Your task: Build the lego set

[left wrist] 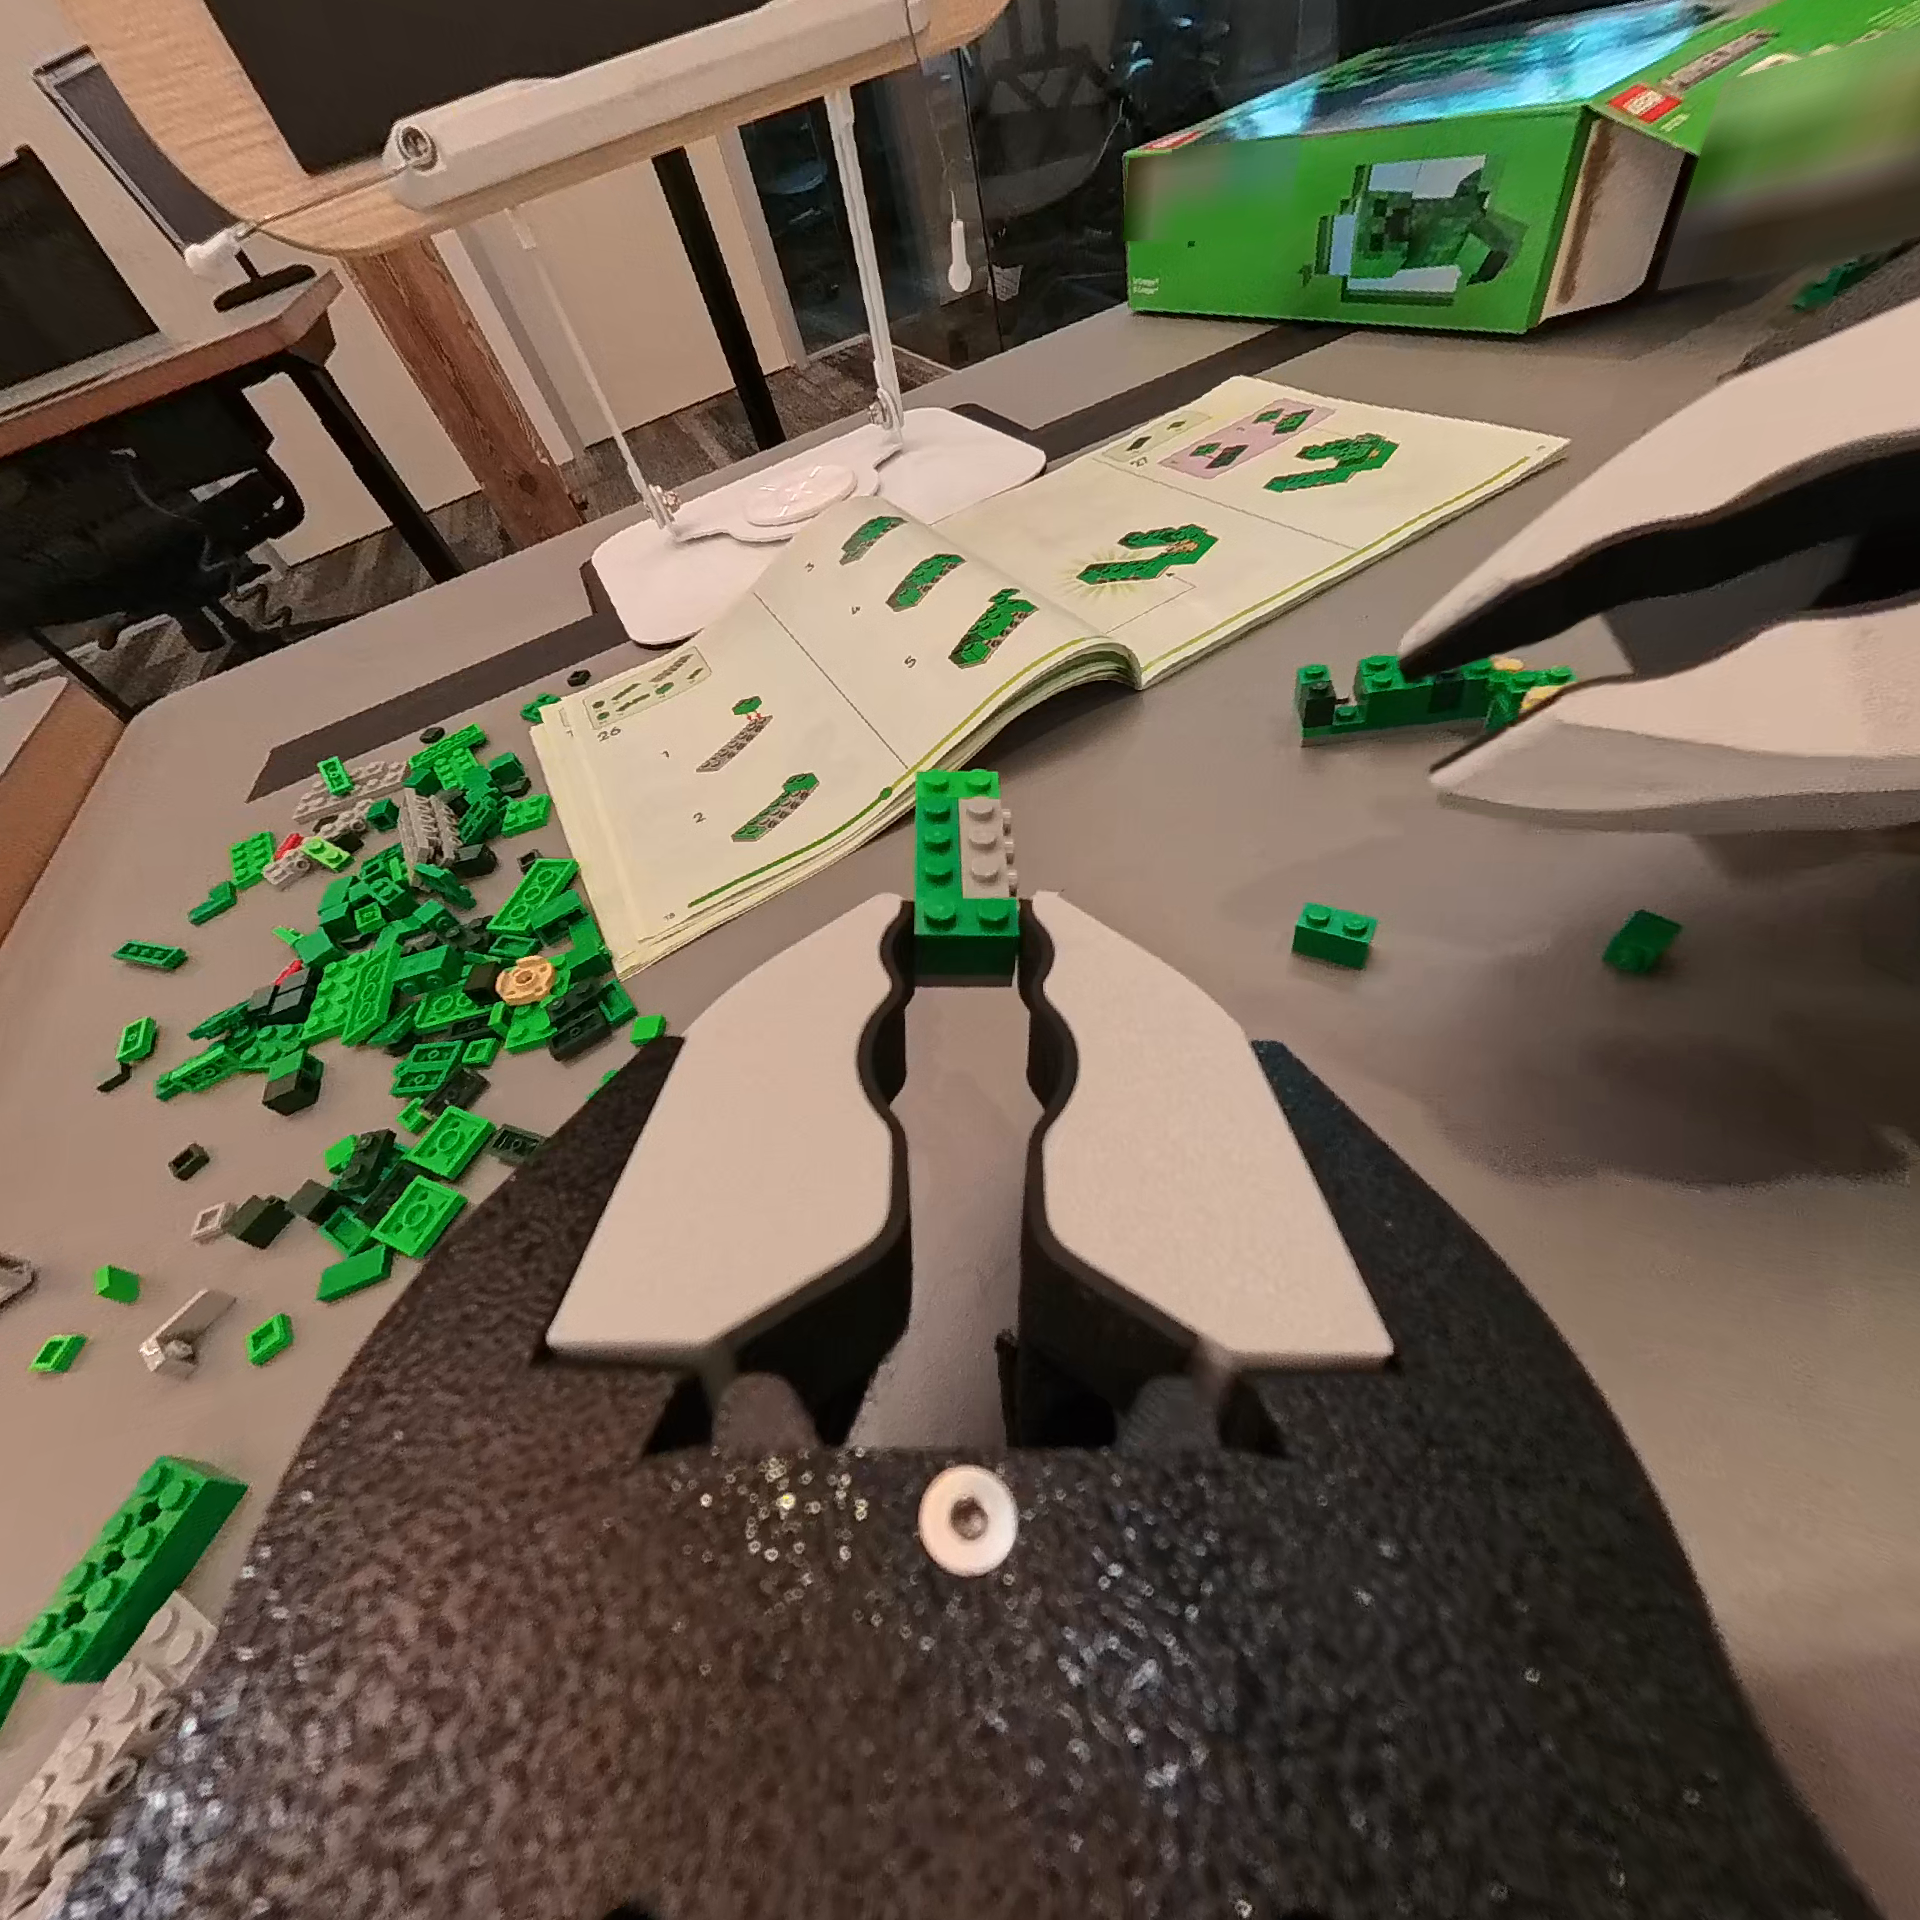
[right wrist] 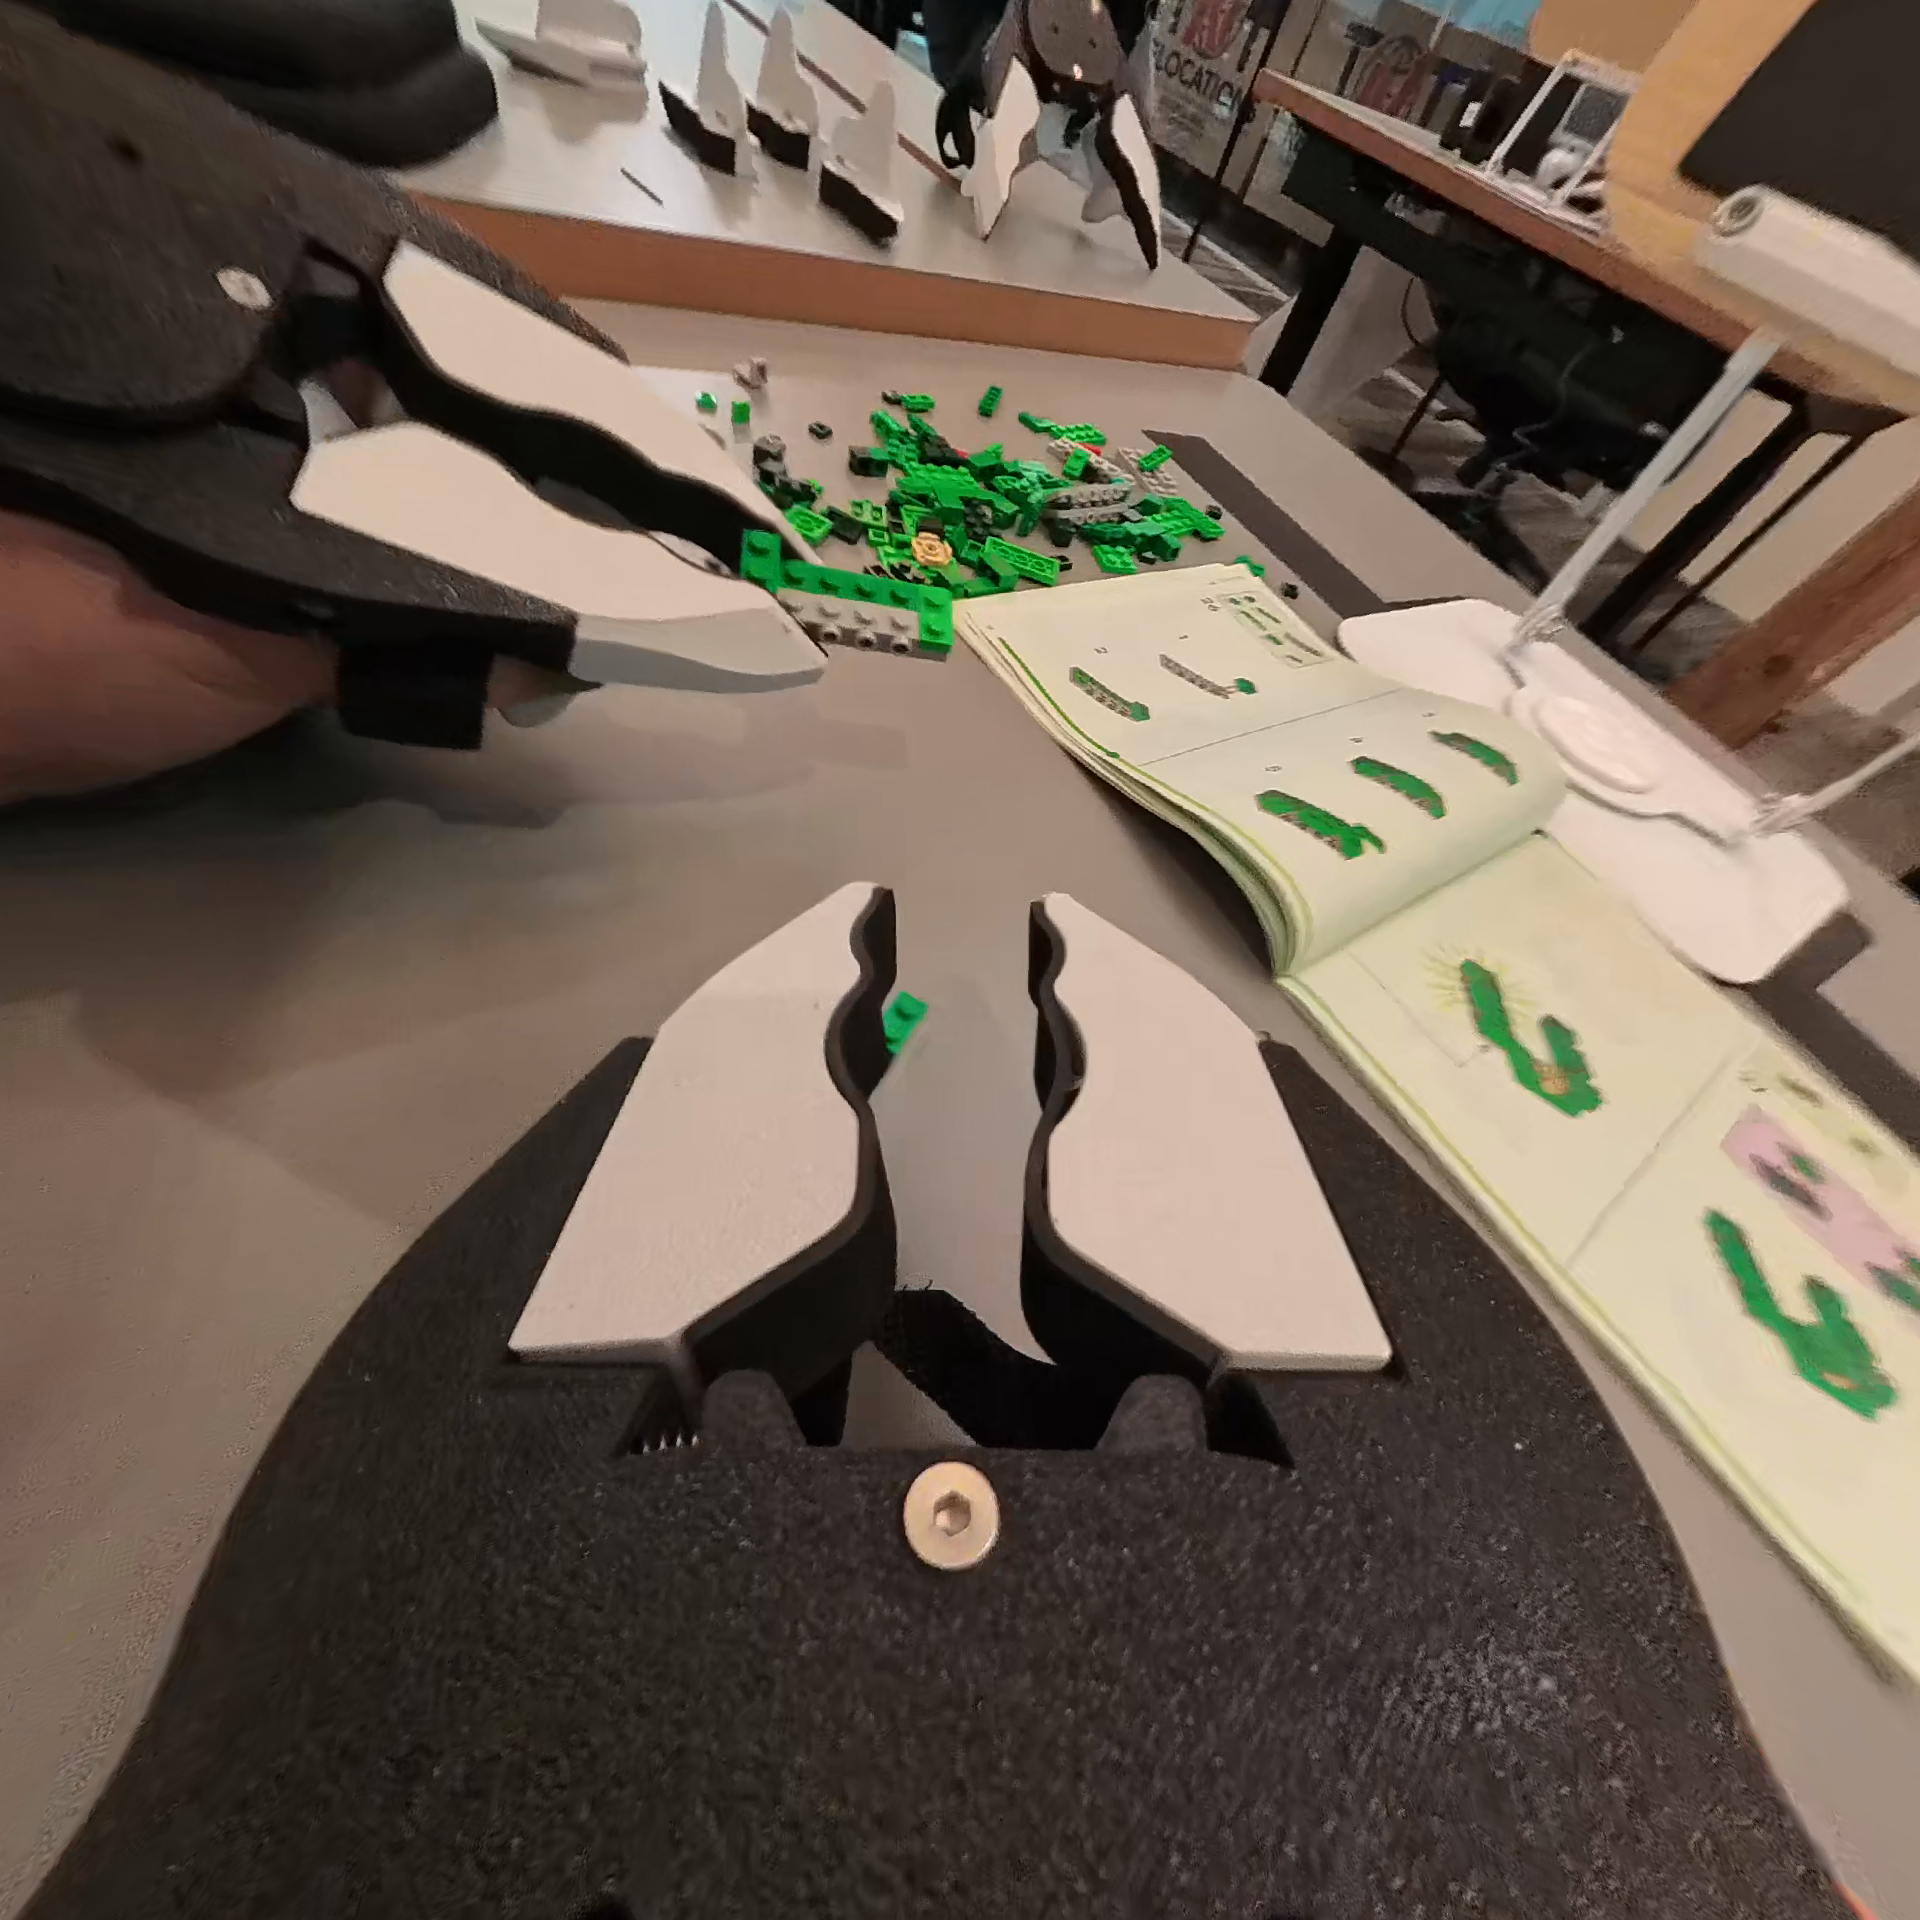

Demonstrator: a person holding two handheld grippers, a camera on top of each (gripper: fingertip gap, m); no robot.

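Far left on the grey table (left wrist: 1143,1039), loose brick pile (left wrist: 416,977), untouched. Dead centre, left gripper (left wrist: 968,940) clamped on the green-and-grey sub-assembly (left wrist: 961,862), studs up, held clear of the instruction booklet (left wrist: 935,623). Best kept level and gripped firm at the near end. Over to the right, right gripper (right wrist: 961,914), fingers apart and empty, a small green brick (right wrist: 902,1020) lying between them. Probably wants centring before closing. Beyond, curved green build (left wrist: 1403,701) on the table. Behind, white lamp base (left wrist: 831,520), green box (left wrist: 1382,218), office desks.
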